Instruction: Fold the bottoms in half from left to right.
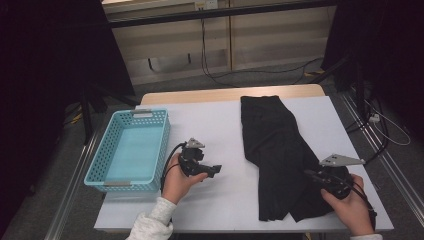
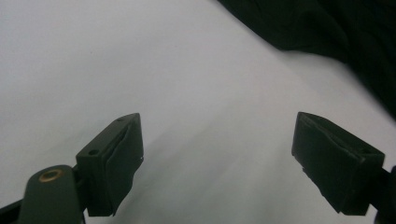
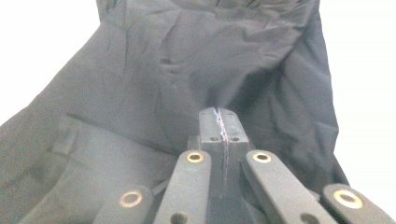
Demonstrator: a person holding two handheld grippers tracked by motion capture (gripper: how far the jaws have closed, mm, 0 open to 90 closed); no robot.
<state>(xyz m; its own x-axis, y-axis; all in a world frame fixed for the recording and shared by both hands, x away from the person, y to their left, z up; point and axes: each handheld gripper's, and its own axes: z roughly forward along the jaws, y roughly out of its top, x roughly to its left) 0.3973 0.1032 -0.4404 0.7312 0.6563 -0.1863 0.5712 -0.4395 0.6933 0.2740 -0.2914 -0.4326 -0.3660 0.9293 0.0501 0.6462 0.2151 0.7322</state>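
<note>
A black garment (image 1: 272, 140) lies crumpled lengthwise on the right half of the white table (image 1: 210, 125). My right gripper (image 1: 309, 174) sits over its lower right part, held by a hand at the table's near right corner. In the right gripper view the jaws (image 3: 219, 114) are pressed together with a fold of the black cloth (image 3: 187, 70) pinched at their tips, and creases run up to them. My left gripper (image 1: 215, 170) rests mid-table, pointing right toward the garment. Its jaws (image 2: 217, 163) stand wide apart over bare table, with the cloth's edge (image 2: 327, 23) farther off.
A light blue perforated basket (image 1: 98, 167) stands empty at the table's left side, close to the left hand. Dark stands and cables flank the table on the floor.
</note>
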